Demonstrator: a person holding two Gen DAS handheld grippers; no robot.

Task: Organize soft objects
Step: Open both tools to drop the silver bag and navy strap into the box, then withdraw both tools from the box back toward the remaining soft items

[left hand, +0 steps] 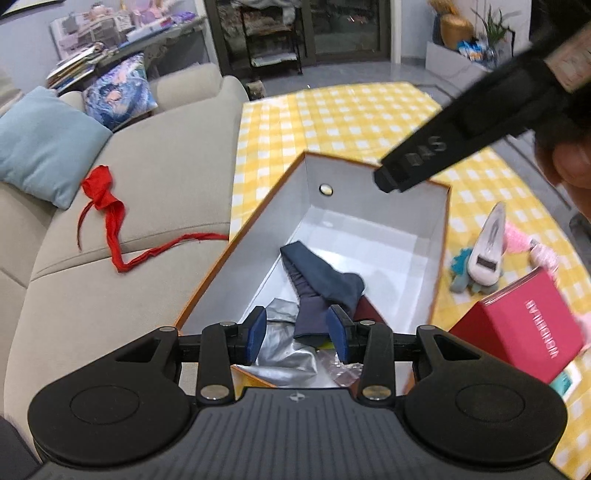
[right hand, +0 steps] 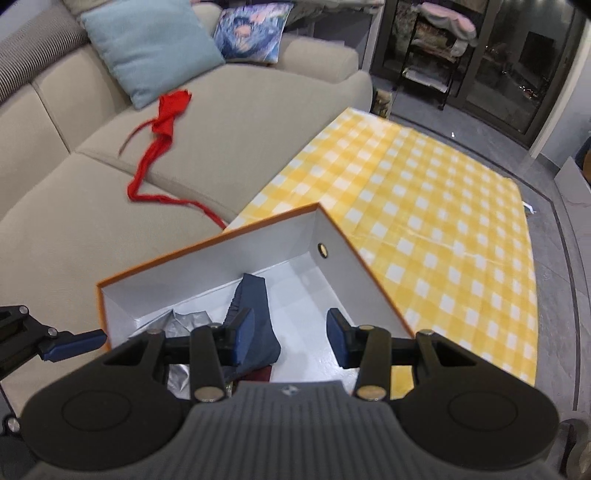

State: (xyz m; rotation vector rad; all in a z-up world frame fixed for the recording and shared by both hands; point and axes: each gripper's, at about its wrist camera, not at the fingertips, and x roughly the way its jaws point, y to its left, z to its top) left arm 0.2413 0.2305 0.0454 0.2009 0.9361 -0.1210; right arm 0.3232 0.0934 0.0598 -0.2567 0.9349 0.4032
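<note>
An open orange-edged white box (left hand: 439,236) (right hand: 369,273) stands on the yellow checked cloth beside the sofa. A dark blue cloth (left hand: 325,288) (right hand: 255,310) lies inside it on silver wrapping (left hand: 284,350). A red cloth strip (left hand: 110,214) (right hand: 162,129) lies on the beige sofa seat. My left gripper (left hand: 301,332) is open and empty over the box's near end, above the blue cloth. My right gripper (right hand: 291,336) is open and empty above the box; its black body (left hand: 461,136) crosses the left wrist view. The left gripper's finger (right hand: 74,343) shows at the right view's left edge.
A red book (left hand: 532,332), a white object (left hand: 487,247), a teal toy (left hand: 461,266) and pink soft things (left hand: 524,240) lie on the cloth right of the box. A light blue cushion (right hand: 147,44) and a patterned cushion (right hand: 251,29) sit on the sofa. A black rack (left hand: 273,40) stands behind.
</note>
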